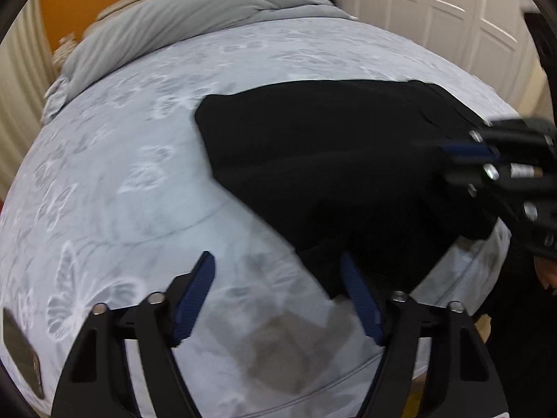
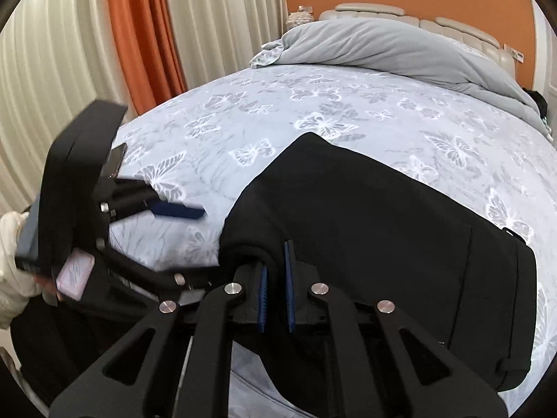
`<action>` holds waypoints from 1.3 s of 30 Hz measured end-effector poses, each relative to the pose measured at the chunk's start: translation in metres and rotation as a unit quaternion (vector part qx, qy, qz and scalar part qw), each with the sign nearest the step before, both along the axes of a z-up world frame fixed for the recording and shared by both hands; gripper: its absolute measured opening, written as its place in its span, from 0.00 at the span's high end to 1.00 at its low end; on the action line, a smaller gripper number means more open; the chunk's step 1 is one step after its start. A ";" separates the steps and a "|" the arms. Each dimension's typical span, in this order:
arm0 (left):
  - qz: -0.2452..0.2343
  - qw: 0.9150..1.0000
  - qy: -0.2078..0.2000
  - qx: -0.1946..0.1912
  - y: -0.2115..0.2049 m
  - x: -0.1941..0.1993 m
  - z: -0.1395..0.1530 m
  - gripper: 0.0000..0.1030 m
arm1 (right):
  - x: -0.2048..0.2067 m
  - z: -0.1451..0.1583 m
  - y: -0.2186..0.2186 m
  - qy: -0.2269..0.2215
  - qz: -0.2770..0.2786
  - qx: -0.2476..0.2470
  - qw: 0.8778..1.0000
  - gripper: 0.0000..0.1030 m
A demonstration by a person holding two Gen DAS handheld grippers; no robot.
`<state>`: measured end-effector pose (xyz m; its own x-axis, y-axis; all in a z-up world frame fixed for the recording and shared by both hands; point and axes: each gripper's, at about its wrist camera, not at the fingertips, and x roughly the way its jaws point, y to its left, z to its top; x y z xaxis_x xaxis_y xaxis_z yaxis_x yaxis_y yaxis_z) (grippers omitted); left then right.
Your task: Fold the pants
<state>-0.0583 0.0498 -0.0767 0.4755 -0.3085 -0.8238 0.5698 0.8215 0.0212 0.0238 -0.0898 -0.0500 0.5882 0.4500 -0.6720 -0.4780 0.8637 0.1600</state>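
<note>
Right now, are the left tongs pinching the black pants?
No, the left tongs stand open over the butterfly bedsheet, with only one blue pad by the edge of the black pants.

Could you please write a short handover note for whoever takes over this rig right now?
Right gripper: shut on the near edge of the black pants.
Left gripper: open, nothing held, over the butterfly sheet, one finger at the pants' near corner.
Pants: lying in a dark, roughly flat heap at the near side of the bed, apparently partly folded.
Left: grip the free corner with the left gripper, carry the next fold over, smooth it.
</note>
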 end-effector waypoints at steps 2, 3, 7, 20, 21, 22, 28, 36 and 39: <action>-0.024 0.999 0.018 -0.015 -0.004 -0.003 0.000 0.73 | 0.004 0.001 -0.003 0.007 -0.003 0.006 1.000 0.93; -0.037 0.998 0.038 -0.035 -0.005 -0.004 0.000 0.86 | 0.006 0.000 -0.004 0.012 -0.004 0.012 1.000 0.93; -0.059 0.995 0.060 -0.057 -0.004 -0.008 0.001 0.90 | 0.012 0.002 -0.009 0.026 -0.009 0.035 0.999 0.93; -0.048 0.997 0.029 -0.061 -0.010 -0.011 0.005 0.54 | 0.017 0.015 -0.012 0.025 -0.014 0.070 0.997 0.93; -0.050 0.995 0.040 -0.074 -0.009 -0.007 0.006 0.56 | 0.018 0.017 -0.015 0.024 -0.017 0.073 0.997 0.93; -0.051 0.993 0.051 -0.092 -0.007 -0.004 0.007 0.56 | 0.019 0.018 -0.017 0.024 -0.018 0.076 0.997 0.93; -0.057 0.982 0.076 -0.165 0.006 0.002 0.018 0.53 | 0.022 0.020 -0.021 0.026 -0.018 0.087 0.996 0.93; -0.051 0.983 0.062 -0.163 0.018 -0.013 0.020 0.55 | 0.022 0.021 -0.019 0.026 -0.019 0.087 0.996 0.93; -0.035 0.987 0.066 -0.146 0.021 -0.005 0.015 0.69 | 0.022 0.022 -0.017 0.025 -0.018 0.085 0.996 0.93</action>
